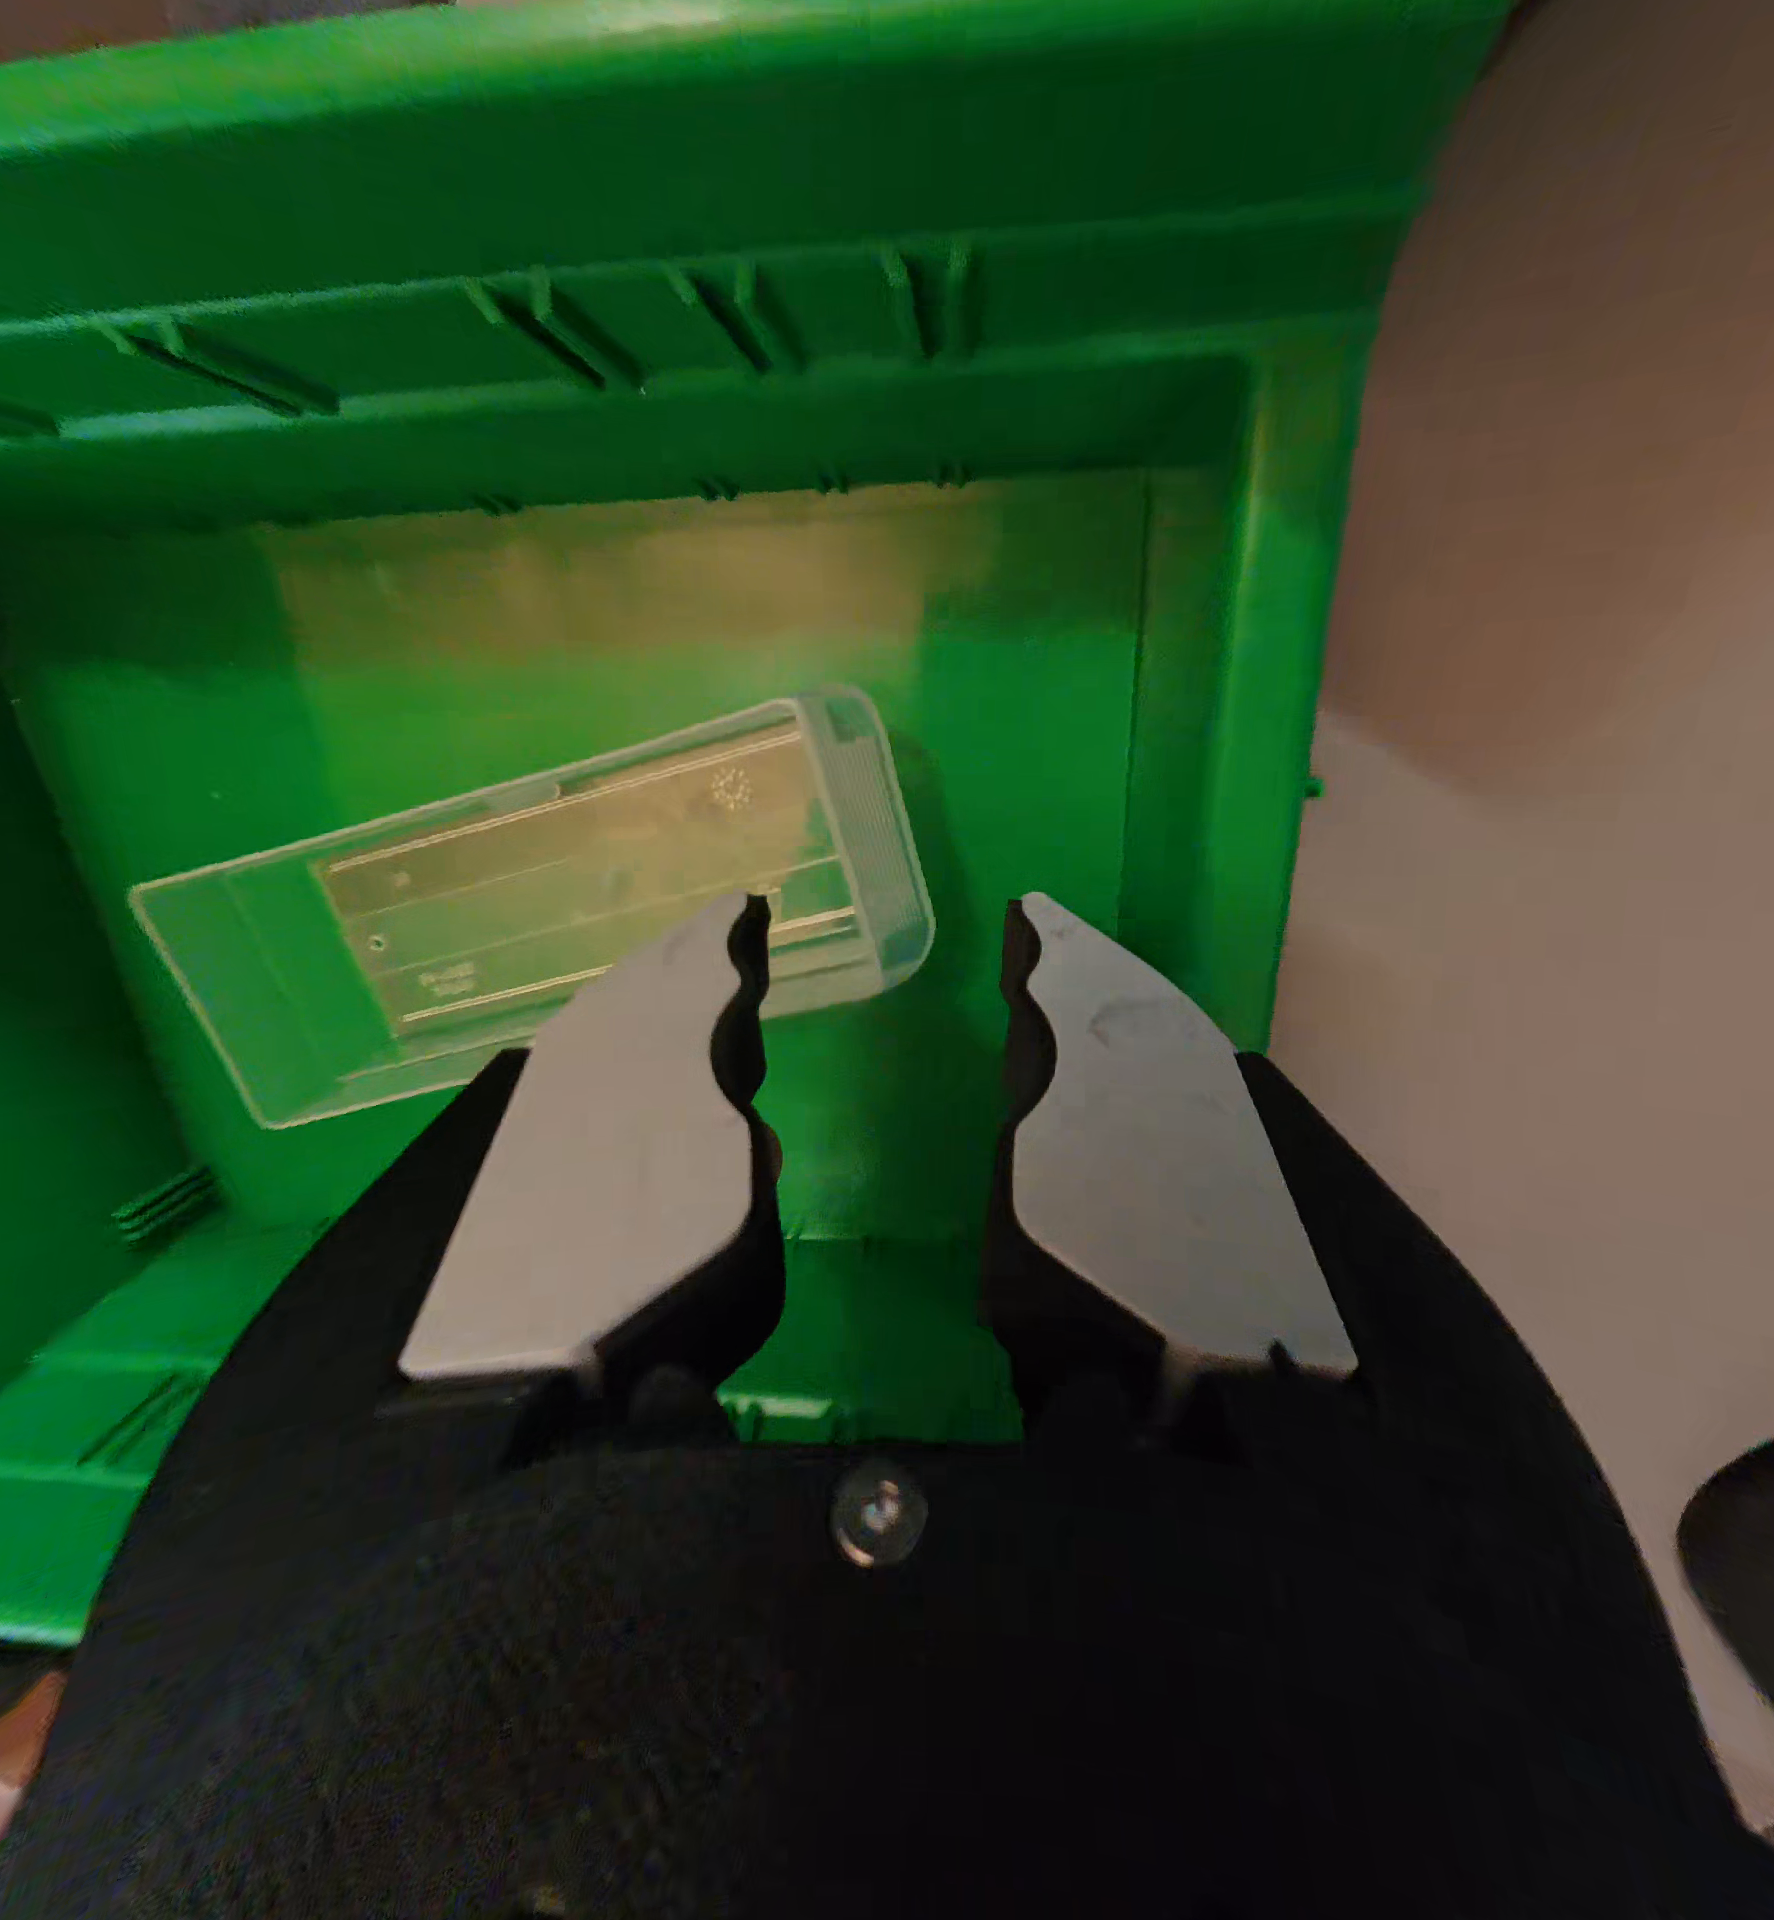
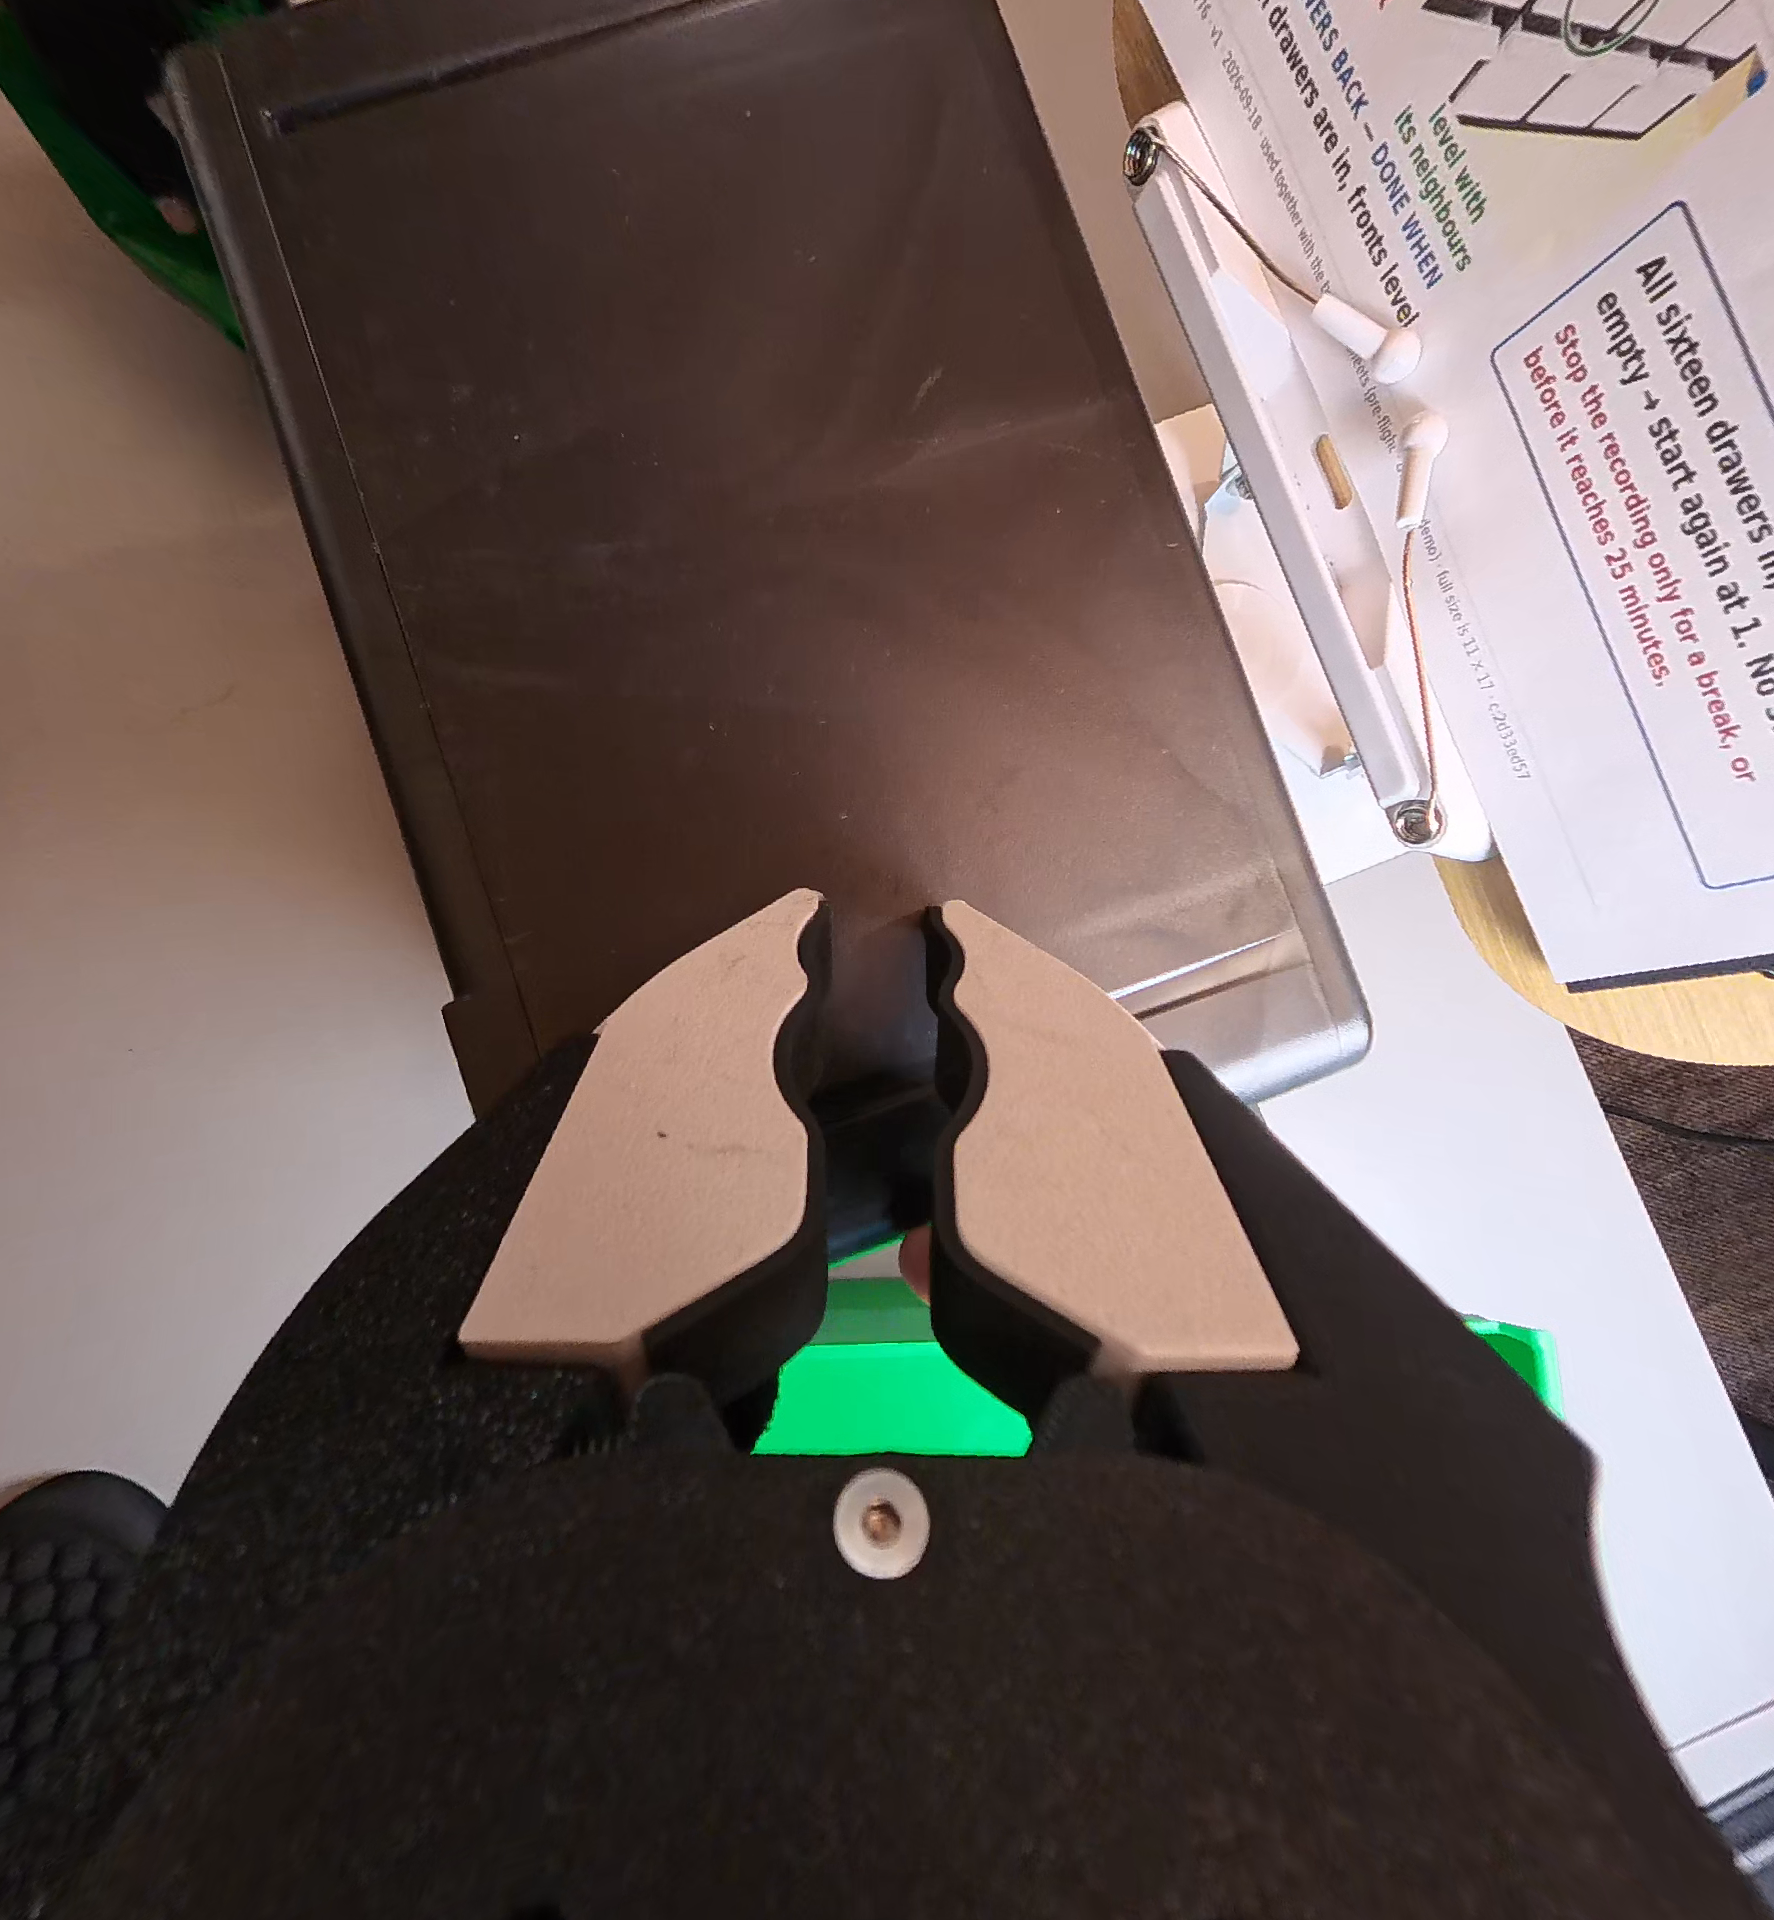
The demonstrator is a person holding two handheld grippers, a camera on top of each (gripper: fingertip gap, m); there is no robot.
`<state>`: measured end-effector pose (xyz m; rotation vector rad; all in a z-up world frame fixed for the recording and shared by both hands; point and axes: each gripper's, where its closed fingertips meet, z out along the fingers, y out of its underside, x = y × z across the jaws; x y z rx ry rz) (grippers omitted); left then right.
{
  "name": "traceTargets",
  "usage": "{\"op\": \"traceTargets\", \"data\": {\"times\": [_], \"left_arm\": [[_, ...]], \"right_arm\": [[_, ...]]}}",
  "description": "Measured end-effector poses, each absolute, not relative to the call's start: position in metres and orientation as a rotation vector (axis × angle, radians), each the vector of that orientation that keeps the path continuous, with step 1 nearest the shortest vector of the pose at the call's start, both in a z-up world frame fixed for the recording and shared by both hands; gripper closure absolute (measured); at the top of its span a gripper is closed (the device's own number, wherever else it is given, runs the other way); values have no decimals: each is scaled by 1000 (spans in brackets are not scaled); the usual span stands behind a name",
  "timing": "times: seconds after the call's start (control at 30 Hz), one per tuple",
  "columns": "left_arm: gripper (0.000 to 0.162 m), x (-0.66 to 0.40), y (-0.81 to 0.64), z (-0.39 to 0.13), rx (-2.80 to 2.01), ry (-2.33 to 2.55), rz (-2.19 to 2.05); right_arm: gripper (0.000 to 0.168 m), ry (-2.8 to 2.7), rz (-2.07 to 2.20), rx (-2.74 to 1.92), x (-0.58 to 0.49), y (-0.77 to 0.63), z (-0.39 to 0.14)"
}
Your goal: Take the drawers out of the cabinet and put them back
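Note:
A green plastic box [image 1: 654,156] fills the left wrist view. A clear plastic drawer [image 1: 550,914] lies tilted on its floor. My left gripper [image 1: 883,904] is open and empty just above the box floor, its left fingertip over the drawer's right end. In the right wrist view a dark grey cabinet [image 2: 706,520] lies on the white table [image 2: 135,831]. My right gripper [image 2: 875,912] is at the cabinet's near edge, its jaws closed to a narrow gap with that edge between them. A green box [image 2: 893,1392] shows below the fingers.
A printed instruction sheet [image 2: 1641,520] and a white clip with white earphones [image 2: 1278,468] lie right of the cabinet. Another green part [image 2: 104,208] sits at the cabinet's far left. A black textured object [image 2: 21,1621] is at the lower left. Beige surface [image 1: 1589,623] lies right of the box.

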<state>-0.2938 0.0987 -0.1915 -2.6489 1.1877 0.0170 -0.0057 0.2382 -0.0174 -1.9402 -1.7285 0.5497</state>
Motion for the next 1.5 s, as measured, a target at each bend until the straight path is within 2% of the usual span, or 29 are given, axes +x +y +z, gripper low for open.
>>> {"op": "traceTargets", "data": {"times": [0.07, 0.17, 0.23, 0.47, 0.73, 1.1, 1.5], "left_arm": [[121, -291, 101, -202, -2685, 1115, 16], [144, -298, 107, -214, -2685, 1080, 152], [145, -301, 107, -213, -2656, 1089, 229], [146, -285, 75, -158, -2475, 1180, 300], [146, -188, -11, -90, -2278, 1507, 107], [146, -32, -25, -87, -2047, 1797, -164], [146, 34, 18, -78, -2109, 1842, -383]], "right_arm": [[151, -1725, 548, -1940, -6, 238, -17], [151, -1722, 550, -1940, -6, 238, -17], [151, -1722, 550, -1941, -6, 238, -17], [151, -1721, 554, -1934, -6, 238, -17], [151, -1720, 549, -1956, -6, 238, -18], [151, -1695, 525, -1985, -6, 238, -18], [151, -1681, 523, -1997, -6, 239, -17]]}}
